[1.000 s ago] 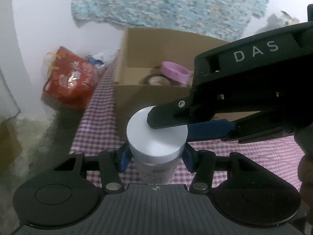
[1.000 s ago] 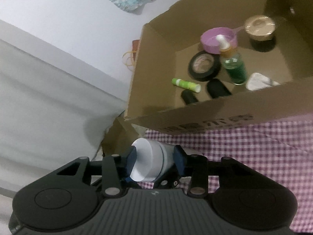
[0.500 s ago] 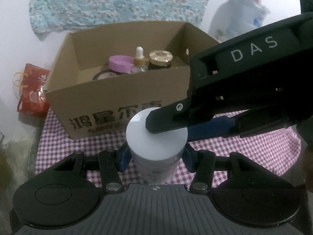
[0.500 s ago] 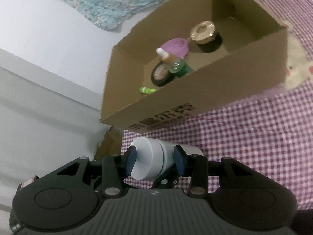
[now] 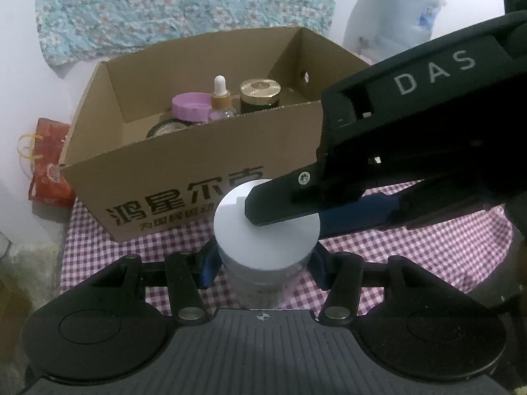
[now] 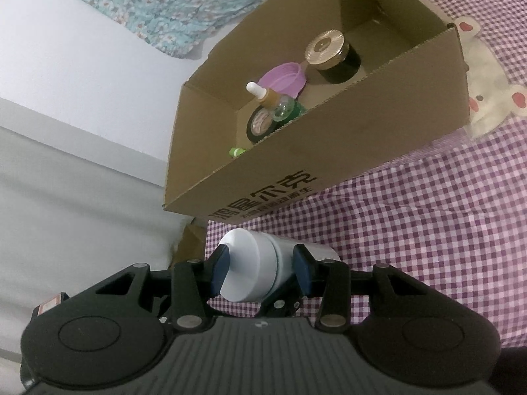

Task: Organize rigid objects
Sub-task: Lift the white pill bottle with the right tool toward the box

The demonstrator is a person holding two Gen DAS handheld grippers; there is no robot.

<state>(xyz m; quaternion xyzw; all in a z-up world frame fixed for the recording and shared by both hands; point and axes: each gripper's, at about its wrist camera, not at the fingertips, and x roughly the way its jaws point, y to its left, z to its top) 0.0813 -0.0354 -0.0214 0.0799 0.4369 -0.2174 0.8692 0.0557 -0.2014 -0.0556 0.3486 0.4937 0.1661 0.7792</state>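
Right view alone shows green tube [image 6: 237, 151]; white-capped jar [image 6: 253, 271] clamped.

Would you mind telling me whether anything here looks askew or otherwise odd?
One thing: both grippers grip the same white-lidded jar. The left gripper clamps its body, the right gripper its lid end. Inside the cardboard box, the visible items look orderly.
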